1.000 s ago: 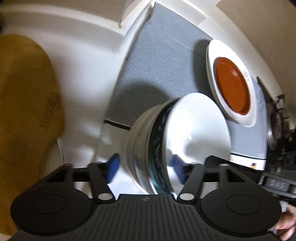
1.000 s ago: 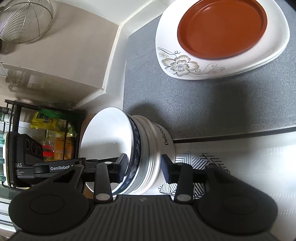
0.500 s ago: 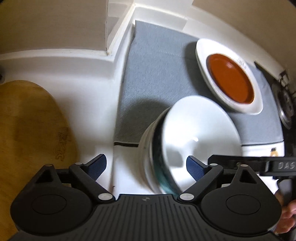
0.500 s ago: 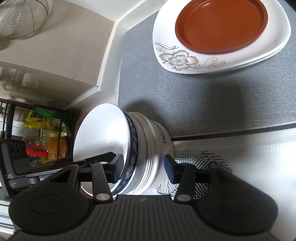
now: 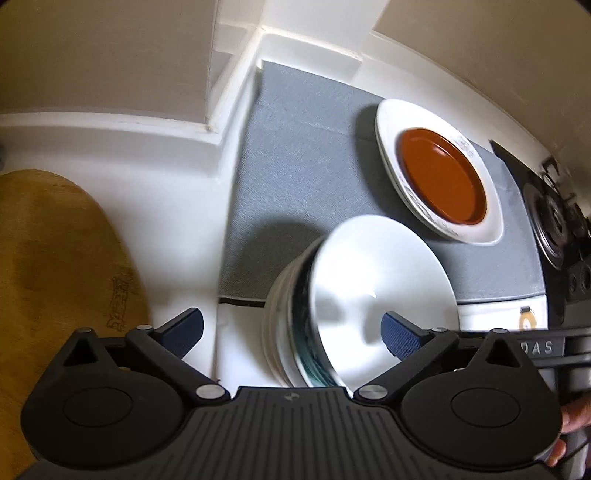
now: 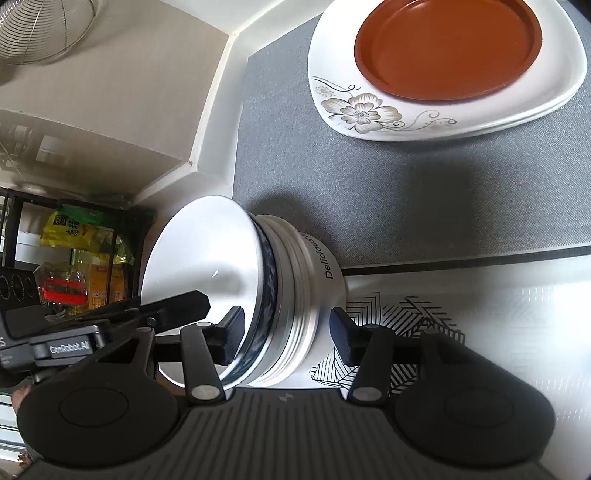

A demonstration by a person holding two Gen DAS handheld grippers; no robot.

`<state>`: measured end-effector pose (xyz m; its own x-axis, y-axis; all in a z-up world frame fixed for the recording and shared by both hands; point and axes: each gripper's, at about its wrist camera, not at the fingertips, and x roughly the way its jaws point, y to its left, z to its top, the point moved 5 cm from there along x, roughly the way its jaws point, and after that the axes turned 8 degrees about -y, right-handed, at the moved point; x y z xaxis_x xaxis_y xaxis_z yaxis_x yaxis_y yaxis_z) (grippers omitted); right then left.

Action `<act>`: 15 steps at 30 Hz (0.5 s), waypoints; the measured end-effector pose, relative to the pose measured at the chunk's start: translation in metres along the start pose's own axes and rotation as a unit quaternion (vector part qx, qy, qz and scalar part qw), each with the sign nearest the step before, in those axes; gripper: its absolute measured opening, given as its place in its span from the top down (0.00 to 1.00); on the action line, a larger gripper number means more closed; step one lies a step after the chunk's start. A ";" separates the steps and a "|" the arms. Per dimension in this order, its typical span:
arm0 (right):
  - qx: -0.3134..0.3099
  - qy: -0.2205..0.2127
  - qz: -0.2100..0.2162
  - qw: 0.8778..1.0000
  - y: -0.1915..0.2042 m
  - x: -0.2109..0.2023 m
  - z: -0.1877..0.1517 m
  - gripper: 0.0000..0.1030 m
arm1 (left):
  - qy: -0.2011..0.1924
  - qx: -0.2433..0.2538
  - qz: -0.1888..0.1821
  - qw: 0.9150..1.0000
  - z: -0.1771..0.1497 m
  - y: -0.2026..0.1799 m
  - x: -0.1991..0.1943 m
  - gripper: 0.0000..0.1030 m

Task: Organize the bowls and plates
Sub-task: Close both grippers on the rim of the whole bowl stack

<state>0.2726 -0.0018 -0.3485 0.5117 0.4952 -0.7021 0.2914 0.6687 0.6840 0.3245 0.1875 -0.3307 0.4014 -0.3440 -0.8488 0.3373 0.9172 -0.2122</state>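
Note:
A stack of nested white bowls [image 5: 369,295], one with a dark blue pattern, is held tilted on its side above the counter. My right gripper [image 6: 286,334] is shut on the stack's rims [image 6: 280,295], one finger inside the top bowl and one outside. My left gripper [image 5: 291,332] is open wide, its blue pads on either side of the stack without touching it. A red-brown plate [image 6: 447,48] lies on a white flowered plate [image 6: 369,107] on the grey mat [image 6: 369,177]; both also show in the left wrist view [image 5: 439,181].
A wooden board [image 5: 55,277] lies at the left of the white counter. A black stove [image 5: 554,229] is at the right. A wire strainer [image 6: 40,29] hangs on the wall, and a black rack with food packets [image 6: 74,258] stands at the left. A patterned coaster [image 6: 406,325] lies under the bowls.
My left gripper has opened and let go of the bowl stack, and has drawn back a little. My right gripper still holds the stack, shifted slightly toward the mat.

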 end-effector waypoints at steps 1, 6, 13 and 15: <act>0.000 0.000 0.000 1.000 0.000 0.000 0.000 0.45 | -0.003 -0.009 0.007 1.000 0.001 0.002 0.000 0.16; 0.000 0.002 0.002 1.000 -0.001 0.000 -0.001 0.44 | 0.001 -0.045 -0.018 0.999 -0.002 0.010 0.000 0.27; -0.001 0.001 0.001 1.000 0.000 0.001 -0.001 0.43 | 0.048 -0.072 -0.049 0.995 -0.005 0.009 0.013 0.12; 0.001 0.001 0.000 1.000 -0.001 0.001 -0.001 0.43 | 0.067 -0.080 -0.064 0.992 -0.009 0.007 0.022 0.11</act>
<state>0.2722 -0.0020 -0.3498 0.5105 0.4966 -0.7020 0.2932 0.6669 0.6850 0.3280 0.1885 -0.3548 0.2430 -0.4395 -0.8647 0.2338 0.8917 -0.3876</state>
